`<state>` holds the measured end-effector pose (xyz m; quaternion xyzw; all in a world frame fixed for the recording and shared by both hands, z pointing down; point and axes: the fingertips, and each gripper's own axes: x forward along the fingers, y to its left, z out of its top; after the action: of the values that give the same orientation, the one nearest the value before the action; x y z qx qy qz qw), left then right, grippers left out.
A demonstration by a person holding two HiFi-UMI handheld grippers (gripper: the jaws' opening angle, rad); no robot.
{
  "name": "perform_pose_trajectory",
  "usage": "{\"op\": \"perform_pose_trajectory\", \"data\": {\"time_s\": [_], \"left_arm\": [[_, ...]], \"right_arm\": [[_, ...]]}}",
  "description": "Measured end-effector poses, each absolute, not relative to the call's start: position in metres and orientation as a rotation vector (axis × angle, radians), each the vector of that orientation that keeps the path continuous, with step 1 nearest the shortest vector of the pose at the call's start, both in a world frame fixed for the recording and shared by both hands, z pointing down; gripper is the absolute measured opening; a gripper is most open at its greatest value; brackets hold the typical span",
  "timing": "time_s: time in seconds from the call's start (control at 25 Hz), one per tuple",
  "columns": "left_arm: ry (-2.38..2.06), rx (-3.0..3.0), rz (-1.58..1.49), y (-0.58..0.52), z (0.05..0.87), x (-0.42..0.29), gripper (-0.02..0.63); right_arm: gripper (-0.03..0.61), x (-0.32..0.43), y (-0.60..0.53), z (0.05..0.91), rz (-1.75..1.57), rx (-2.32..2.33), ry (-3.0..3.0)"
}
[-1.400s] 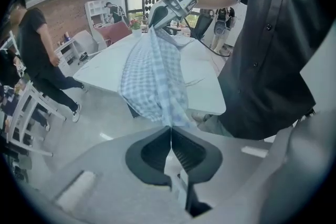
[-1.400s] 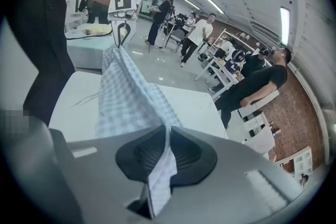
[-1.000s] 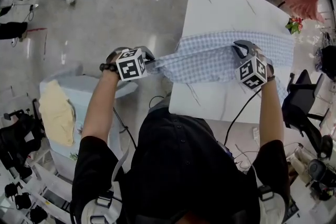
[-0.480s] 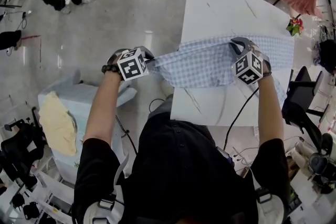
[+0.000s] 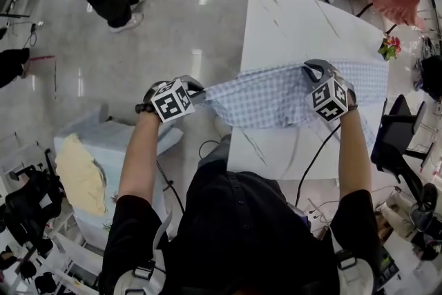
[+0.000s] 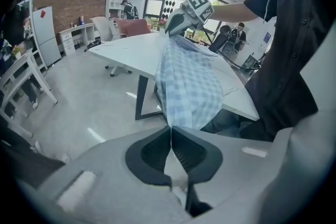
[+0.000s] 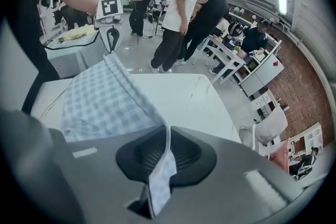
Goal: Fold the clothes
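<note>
The left tongs (image 6: 170,132) are clamped on one end of the blue-and-white checked garment (image 5: 262,97), out past the left edge of the white worktop (image 5: 297,17) and over the floor. The right tongs (image 7: 167,136) are clamped on a fold of the same garment above the worktop. The cloth spans raised between them. Its remaining part lies toward the worktop's right edge.

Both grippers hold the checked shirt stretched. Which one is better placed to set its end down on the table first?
Right, probably. The right gripper pinches the shirt above the table; the left gripper holds its end past the table's edge, over floor.
</note>
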<state>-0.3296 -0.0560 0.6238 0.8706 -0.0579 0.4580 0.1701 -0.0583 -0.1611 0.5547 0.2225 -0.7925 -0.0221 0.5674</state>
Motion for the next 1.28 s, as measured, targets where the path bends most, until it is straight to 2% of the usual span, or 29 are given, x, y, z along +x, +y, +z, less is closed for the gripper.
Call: {"op": "perform_pose_trajectory", "data": {"time_s": [0.44, 0.52, 0.68, 0.88, 0.96, 1.28], "left_arm": [[-0.475, 2.396, 1.384, -0.096, 0.654, -0.345, 0.027], [-0.564, 2.386, 1.378, -0.107, 0.654, -0.353, 0.015], [-0.618, 2.405, 1.348, -0.112, 0.649, -0.355, 0.015], [-0.616, 2.437, 1.342, -0.105, 0.641, -0.348, 0.015], [-0.623, 2.441, 1.341, -0.101, 0.638, -0.346, 0.015], [-0.642, 2.481, 1.334, -0.077, 0.617, -0.327, 0.016]], "right_arm": [[0.031, -0.054, -0.174, 0.59, 0.021, 0.565, -1.798], [0.055, -0.053, -0.174, 0.592, 0.044, 0.568, -1.789], [0.155, -0.053, -0.166, 0.593, 0.092, 0.536, -1.784], [0.194, -0.053, -0.154, 0.587, 0.115, 0.508, -1.801], [0.234, -0.051, -0.146, 0.588, 0.123, 0.479, -1.786], [0.238, -0.05, -0.124, 0.573, 0.059, 0.535, -1.844]]}}
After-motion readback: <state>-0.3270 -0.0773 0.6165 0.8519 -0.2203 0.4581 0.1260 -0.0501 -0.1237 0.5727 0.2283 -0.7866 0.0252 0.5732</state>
